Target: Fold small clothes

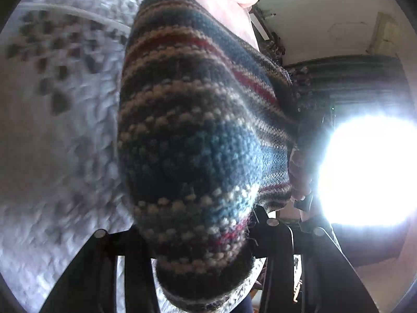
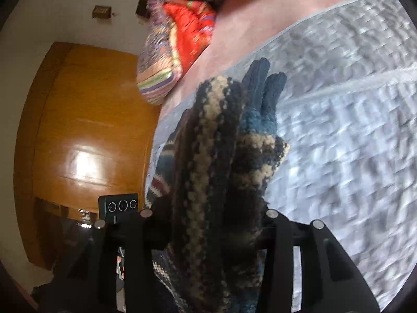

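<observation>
A knitted glove (image 2: 229, 156) striped in dark blue, beige and red hangs between both grippers. In the right wrist view my right gripper (image 2: 208, 221) is shut on its wrist part, and the glove's knit fingers (image 2: 263, 83) point up and away over the bed. In the left wrist view the same striped knit (image 1: 198, 135) fills the middle of the frame, and my left gripper (image 1: 198, 237) is shut on its near end. The black fingers (image 1: 133, 260) of the left gripper show on both sides of the knit.
A white textured bedspread (image 2: 351, 143) lies under the glove, with a dark dotted pattern (image 1: 52, 60) at one part. Pink bedding (image 2: 260, 20) and a red patterned cushion (image 2: 182, 39) lie at the far end. A wooden wardrobe (image 2: 86, 135) stands left; a bright window (image 1: 365, 172) glares right.
</observation>
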Action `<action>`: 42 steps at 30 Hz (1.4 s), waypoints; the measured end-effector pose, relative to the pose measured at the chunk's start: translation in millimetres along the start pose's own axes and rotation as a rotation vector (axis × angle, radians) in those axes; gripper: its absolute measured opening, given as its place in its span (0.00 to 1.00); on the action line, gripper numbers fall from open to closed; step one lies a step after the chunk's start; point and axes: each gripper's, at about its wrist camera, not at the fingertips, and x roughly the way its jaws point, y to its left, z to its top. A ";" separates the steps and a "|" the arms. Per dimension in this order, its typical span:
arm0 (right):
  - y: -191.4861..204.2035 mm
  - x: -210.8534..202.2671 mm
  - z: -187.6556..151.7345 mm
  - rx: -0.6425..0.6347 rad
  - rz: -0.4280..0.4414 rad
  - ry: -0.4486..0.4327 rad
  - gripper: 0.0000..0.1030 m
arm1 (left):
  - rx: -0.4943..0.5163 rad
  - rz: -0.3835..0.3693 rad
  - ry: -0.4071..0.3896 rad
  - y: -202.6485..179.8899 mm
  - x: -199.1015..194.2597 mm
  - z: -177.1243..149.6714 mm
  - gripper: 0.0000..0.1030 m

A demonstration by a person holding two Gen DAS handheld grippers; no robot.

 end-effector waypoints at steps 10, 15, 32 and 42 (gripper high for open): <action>61.7 118.5 -70.9 0.008 0.094 0.143 0.40 | -0.107 0.052 -0.083 59.4 -111.7 -117.0 0.43; 76.3 171.0 -110.4 0.023 0.083 0.224 0.40 | -0.188 0.040 -0.100 96.0 -121.7 -169.3 0.43; 50.9 199.2 -158.2 0.064 0.063 0.268 0.40 | -0.214 0.058 -0.131 108.1 -89.0 -192.2 0.44; 25.5 218.9 -148.5 0.094 0.066 0.307 0.44 | -0.150 0.100 -0.107 109.9 -87.6 -200.7 0.54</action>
